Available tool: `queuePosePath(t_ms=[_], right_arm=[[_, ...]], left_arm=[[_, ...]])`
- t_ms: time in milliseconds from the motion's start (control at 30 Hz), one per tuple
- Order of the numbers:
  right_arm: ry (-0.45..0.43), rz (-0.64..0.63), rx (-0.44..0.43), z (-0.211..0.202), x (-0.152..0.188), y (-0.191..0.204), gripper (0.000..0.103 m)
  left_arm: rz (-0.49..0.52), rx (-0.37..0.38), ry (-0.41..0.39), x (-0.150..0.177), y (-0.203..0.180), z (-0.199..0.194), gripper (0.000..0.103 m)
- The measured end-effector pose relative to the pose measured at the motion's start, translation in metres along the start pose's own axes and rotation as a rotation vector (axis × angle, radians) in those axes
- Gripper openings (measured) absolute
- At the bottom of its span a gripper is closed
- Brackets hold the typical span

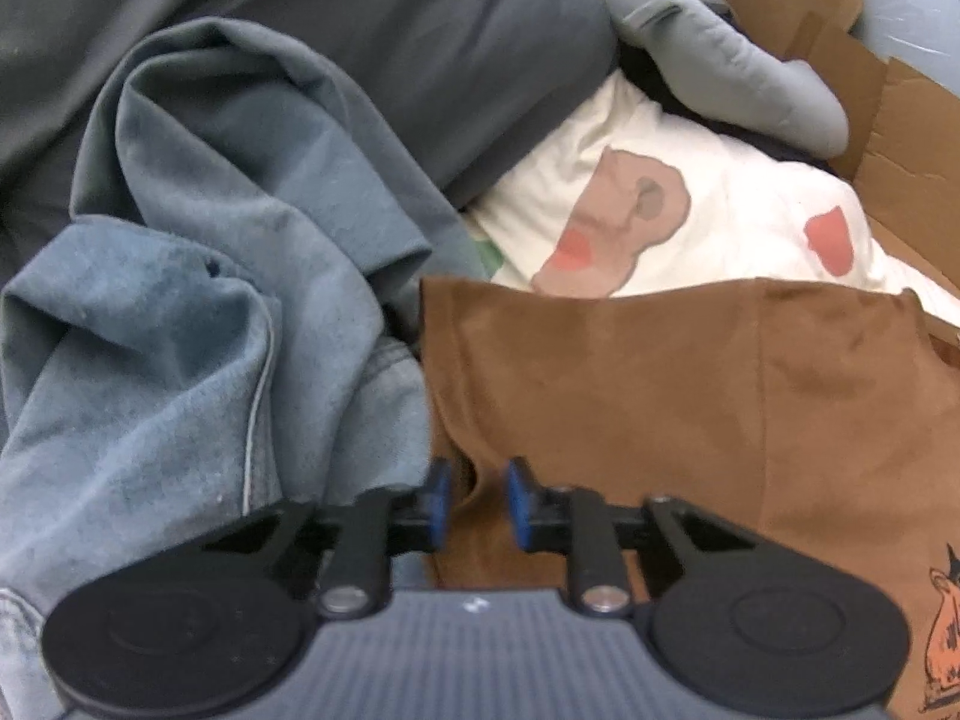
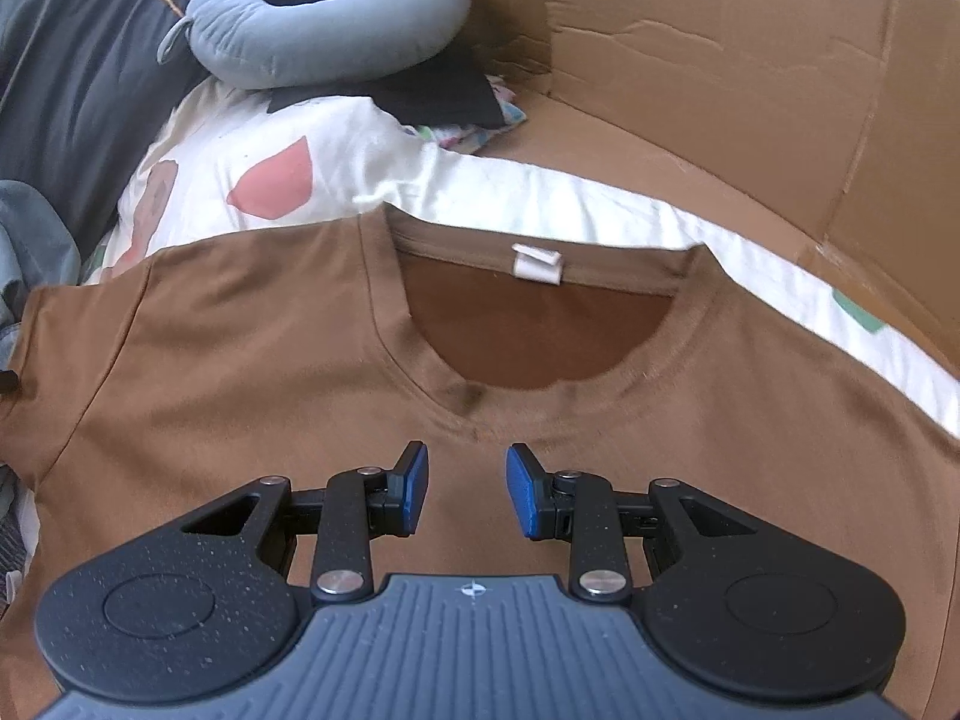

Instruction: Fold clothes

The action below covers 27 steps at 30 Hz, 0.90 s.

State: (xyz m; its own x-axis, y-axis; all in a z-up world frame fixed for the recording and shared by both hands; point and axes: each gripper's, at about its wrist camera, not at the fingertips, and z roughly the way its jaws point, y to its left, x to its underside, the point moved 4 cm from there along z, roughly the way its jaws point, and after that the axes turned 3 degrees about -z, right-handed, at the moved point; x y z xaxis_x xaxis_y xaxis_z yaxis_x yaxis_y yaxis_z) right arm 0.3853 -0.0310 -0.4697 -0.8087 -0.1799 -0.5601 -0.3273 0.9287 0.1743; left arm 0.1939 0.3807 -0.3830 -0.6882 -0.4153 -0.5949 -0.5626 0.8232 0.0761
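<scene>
Shirt: brown T-shirt [image 2: 252, 360] lies front up and mostly flat on a white printed sheet [image 2: 252, 180], neck opening [image 2: 528, 336] and white label [image 2: 538, 264] facing away from the right wrist cam
Left gripper [image 1: 477, 501]: jaws apart w/ a small gap, hovering over the shirt's left edge by the sleeve [image 1: 540, 372] – a ridge of brown cloth sits in the gap but the pads don't look pressed on it, so released
Right gripper [image 2: 467, 489]: jaws wide, nothing between them, poised over the chest just below the collar seam
Clutter: crumpled blue-grey garment [image 1: 198, 252] touches the shirt's left edge; grey neck pillow [image 2: 324, 30] and dark cushion [image 2: 78, 72] farther back; cardboard box wall [image 2: 750, 60] to the right
Step in hand (my guess): picking grip points for the 1st fold – nothing folded yet, so task is early
How to do it well: left should pinch both layers at the sleeve/shoulder seam, not only the top one, and close fully before lifting; right would do better at the far shoulder or hem than mid-chest, so the fold line runs straight
Watch for: the blue-grey garment getting caught in the left pinch – keep the jaws on brown cloth only; lift low and evenly so the flat chest doesn't bunch
Print: orange graphic [image 1: 945, 630] at frame edge, too cut off to read
</scene>
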Motion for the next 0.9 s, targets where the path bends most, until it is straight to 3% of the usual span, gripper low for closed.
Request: queuePosePath(t_ms=[267, 400, 567, 733, 900], right_arm=[[0.001, -0.006, -0.026, 0.007, 0.005, 0.004, 0.036], [0.008, -0.016, -0.036, 0.012, 0.004, 0.012, 0.036], [-0.006, -0.062, -0.044, 0.005, 0.004, 0.017, 0.036], [-0.001, -0.090, -0.033, 0.000, 0.008, 0.012, 0.036], [0.000, -0.086, -0.021, -0.003, 0.009, 0.003, 0.036]], left_arm=[[0.040, -0.062, 0.013, 0.003, 0.009, 0.003, 0.001], [0.069, -0.091, 0.053, 0.009, 0.009, 0.016, 0.007], [0.058, -0.132, 0.019, 0.004, 0.009, 0.002, 0.014], [0.102, -0.042, -0.048, -0.011, -0.008, -0.021, 0.014], [0.177, 0.022, -0.011, -0.010, -0.034, -0.004, 0.014]])
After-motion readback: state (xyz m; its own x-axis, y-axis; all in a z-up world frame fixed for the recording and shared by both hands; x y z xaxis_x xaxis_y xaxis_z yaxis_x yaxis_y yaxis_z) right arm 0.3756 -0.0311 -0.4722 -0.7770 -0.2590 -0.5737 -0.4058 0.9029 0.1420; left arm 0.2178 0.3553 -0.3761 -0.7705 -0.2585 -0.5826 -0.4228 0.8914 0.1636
